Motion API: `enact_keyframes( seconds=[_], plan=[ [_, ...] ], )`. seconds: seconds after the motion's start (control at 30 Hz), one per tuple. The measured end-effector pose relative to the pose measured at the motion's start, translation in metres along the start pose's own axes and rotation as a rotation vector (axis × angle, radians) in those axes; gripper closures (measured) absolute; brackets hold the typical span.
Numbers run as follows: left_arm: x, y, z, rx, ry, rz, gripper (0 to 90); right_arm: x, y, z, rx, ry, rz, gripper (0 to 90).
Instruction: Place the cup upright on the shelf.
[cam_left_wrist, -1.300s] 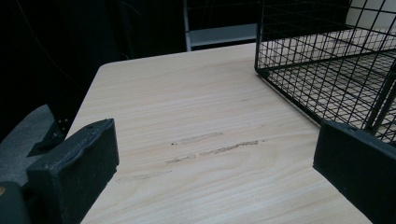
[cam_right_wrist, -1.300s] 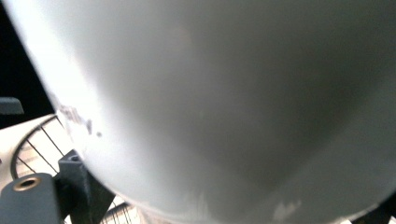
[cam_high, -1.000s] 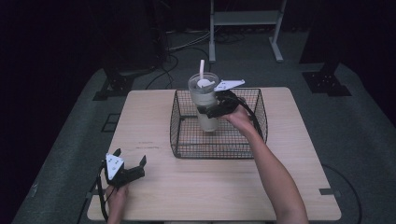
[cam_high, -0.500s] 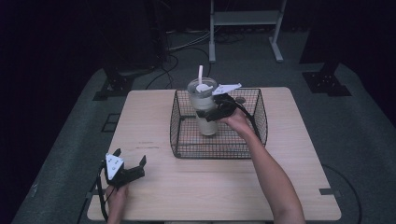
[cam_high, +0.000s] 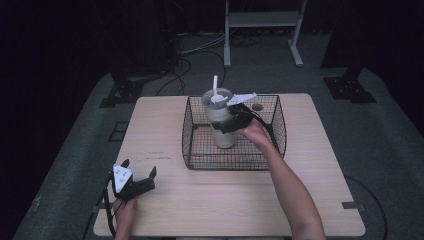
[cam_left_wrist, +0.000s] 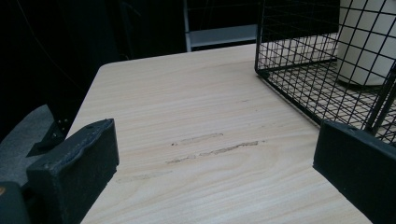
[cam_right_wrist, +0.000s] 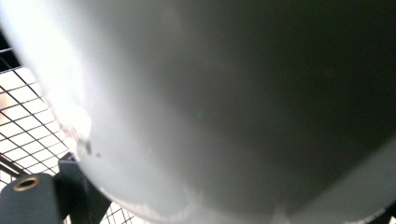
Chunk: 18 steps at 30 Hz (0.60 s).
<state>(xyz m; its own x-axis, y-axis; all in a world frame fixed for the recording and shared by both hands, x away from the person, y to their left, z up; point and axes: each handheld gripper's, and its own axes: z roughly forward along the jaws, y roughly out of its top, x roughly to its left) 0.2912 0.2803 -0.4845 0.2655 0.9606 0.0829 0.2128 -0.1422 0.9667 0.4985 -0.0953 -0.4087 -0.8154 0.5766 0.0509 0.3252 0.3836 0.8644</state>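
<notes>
The left gripper (cam_high: 137, 181) rests at about 7 o'clock on the table (cam_high: 165, 130), near the front-left corner, its jaws spread wide with nothing between them. In the left gripper view the two black pads (cam_left_wrist: 77, 161) stand far apart over bare wood, and the wire basket (cam_left_wrist: 299, 70) lies ahead toward 1 o'clock, well apart from them.

Moving right, the wire basket (cam_high: 192, 150) sits just past the table's middle, toward 12 o'clock. Inside it stands the cup (cam_high: 222, 125), upright, its long axis vertical, with a white straw (cam_high: 215, 84) rising from the lid. The right gripper (cam_high: 227, 120) holds the cup around its upper body, coming at it from the 4 o'clock side, so the cup lies toward 10 o'clock from the hand. The right hand is plainly the nearer one; the left is far off.

The high view gives the whole layout but cannot settle whether the cup's base touches the basket floor. The left gripper view helps here: through the mesh the cup's bottom (cam_left_wrist: 362, 51) appears to sit on or just above the wire floor. The right gripper view is so close that the cup's pale wall (cam_right_wrist: 224, 102) is a blur, with basket mesh (cam_right_wrist: 28, 121) at its left edge.
</notes>
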Motion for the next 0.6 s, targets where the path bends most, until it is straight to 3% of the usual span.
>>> enact_keyframes(
  seconds=[0.3,0.6],
  plan=[
    [0.0003,0.0,-0.0005,0.006,0.0,0.009,0.0,-0.0015,-0.0056,-0.0027,-0.018,0.001,0.018,8.5],
    [0.0001,-0.0001,-0.0004,0.005,0.001,0.01,0.0,-0.0001,-0.0089,-0.0037,-0.024,0.012,-0.023,8.3]
  ],
)
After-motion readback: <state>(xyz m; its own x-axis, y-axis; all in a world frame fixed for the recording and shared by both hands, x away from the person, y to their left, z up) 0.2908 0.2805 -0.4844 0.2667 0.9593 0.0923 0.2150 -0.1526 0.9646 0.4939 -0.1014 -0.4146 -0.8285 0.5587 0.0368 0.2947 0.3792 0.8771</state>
